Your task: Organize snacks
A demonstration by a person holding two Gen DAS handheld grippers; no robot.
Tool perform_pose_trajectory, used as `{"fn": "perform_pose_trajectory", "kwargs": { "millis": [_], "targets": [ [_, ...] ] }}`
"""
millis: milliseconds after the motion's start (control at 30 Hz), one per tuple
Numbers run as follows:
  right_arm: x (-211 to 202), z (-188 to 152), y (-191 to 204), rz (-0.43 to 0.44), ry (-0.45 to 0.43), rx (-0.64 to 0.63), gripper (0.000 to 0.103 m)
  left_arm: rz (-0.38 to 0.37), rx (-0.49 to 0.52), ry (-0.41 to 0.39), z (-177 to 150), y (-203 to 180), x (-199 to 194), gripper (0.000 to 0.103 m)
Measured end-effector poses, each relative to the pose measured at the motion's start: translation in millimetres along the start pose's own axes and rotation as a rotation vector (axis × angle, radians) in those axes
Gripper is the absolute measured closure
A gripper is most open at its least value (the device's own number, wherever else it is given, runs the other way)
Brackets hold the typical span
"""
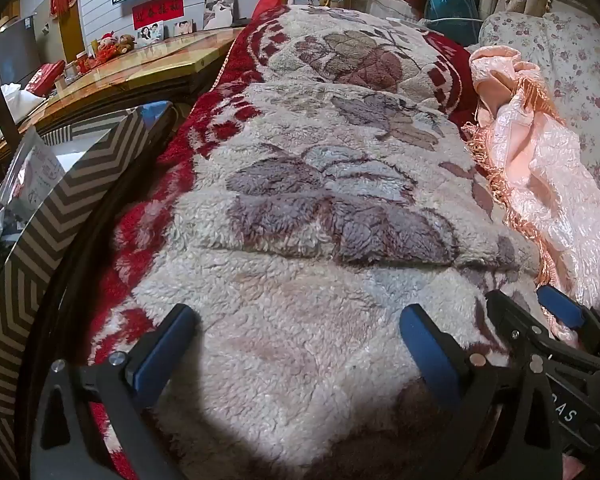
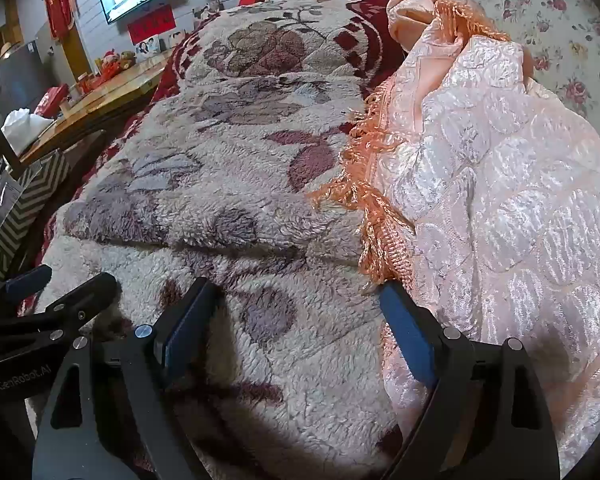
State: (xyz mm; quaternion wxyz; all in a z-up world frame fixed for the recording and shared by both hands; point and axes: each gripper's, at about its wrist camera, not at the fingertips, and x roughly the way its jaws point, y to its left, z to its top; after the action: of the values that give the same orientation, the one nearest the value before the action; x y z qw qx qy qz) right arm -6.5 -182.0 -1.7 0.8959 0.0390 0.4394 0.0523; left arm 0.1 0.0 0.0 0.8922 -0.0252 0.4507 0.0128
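Across the bed, spread wide: a fleecy floral blanket (image 1: 300,208), cream with dull purple flowers and a red border. Along its right edge, a crumpled pink fringed cloth (image 2: 480,184). Off the left edge, a chevron-striped box (image 1: 40,248), with snack packets (image 1: 24,184) inside, only partly seen. Beyond the box, a wooden worktop (image 1: 148,60) near the far left corner. Low over the near edge, left claw (image 1: 296,344), jaws wide apart, nothing between. Just beside it, right claw (image 2: 296,316), jaws likewise spread and empty, right finger touching the pink cloth.
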Motion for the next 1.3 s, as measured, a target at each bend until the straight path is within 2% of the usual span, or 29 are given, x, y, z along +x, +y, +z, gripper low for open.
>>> {"fn": "perform_pose_trajectory", "kwargs": {
  "millis": [1300],
  "targets": [
    [-0.1, 0.7, -0.5, 0.002, 0.000, 0.001, 0.017, -0.003, -0.002, 0.001, -0.6, 5.2, -3.2, 0.000]
  ]
}}
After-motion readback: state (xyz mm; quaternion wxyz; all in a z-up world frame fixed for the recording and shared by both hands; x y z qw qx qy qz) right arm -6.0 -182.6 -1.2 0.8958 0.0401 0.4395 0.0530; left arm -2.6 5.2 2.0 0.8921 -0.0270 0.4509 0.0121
